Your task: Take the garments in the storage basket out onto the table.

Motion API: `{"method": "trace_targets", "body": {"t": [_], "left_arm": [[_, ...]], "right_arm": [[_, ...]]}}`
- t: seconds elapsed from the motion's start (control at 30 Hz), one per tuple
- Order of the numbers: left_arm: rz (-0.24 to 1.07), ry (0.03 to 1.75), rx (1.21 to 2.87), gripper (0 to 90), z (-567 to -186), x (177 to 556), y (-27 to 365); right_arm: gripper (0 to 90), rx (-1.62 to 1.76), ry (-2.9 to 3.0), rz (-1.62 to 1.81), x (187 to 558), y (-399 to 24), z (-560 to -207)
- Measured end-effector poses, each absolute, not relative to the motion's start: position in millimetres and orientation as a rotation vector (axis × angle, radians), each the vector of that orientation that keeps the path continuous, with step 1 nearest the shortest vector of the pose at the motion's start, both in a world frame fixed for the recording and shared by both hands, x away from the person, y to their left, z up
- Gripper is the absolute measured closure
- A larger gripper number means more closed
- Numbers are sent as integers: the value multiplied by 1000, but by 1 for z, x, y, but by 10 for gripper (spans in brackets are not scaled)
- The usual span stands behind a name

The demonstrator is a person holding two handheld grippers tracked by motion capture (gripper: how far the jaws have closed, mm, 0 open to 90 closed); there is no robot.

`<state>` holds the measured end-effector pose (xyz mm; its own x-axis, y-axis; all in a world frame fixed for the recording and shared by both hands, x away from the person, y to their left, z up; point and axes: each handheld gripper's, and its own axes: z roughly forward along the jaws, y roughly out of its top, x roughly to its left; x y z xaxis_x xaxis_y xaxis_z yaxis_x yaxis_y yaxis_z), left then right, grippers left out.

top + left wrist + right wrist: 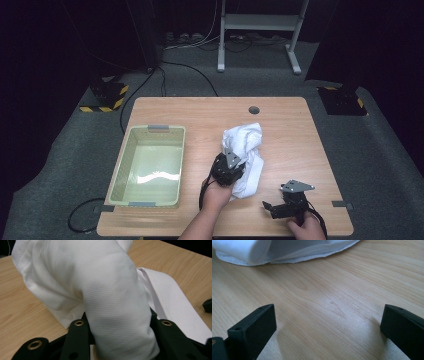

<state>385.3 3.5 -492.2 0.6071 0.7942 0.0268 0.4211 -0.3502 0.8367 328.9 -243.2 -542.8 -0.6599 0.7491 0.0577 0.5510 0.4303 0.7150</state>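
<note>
one crumpled white cloth [245,155] lies right of the counter's [290,130] middle. the left gripper view shows a thick fold of it [117,310] clamped between the left gripper's [229,169] jaws. the right gripper [287,199], near the front right corner, has jaws spread wide over bare wood, gripping nothing. one pale green basket [148,166] stands by the left edge.

High cam overhead; gripper cams close, sharing cloth [244,150].

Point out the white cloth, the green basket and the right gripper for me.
white cloth [244,137]: high view, upper crumpled part.
green basket [158,129]: high view, far rim.
right gripper [268,208]: high view, between its open jaws.
</note>
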Motion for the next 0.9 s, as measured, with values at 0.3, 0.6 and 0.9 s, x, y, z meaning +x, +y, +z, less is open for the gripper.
{"method": "trace_targets", "body": {"t": [0.3, 0.6, 0.9], "left_arm": [[524, 951, 2044, 614, -501, 393, -9], [476, 961, 2105, 595, -510, 400, -15], [449, 970, 2132, 581, -514, 405, -15]], "right_arm": [[1, 1125, 2422, 1065, 329, -244, -543], [1, 1126, 2421, 1068, 329, -244, -543], [1, 1126, 2421, 1067, 329, -244, -543]]}}
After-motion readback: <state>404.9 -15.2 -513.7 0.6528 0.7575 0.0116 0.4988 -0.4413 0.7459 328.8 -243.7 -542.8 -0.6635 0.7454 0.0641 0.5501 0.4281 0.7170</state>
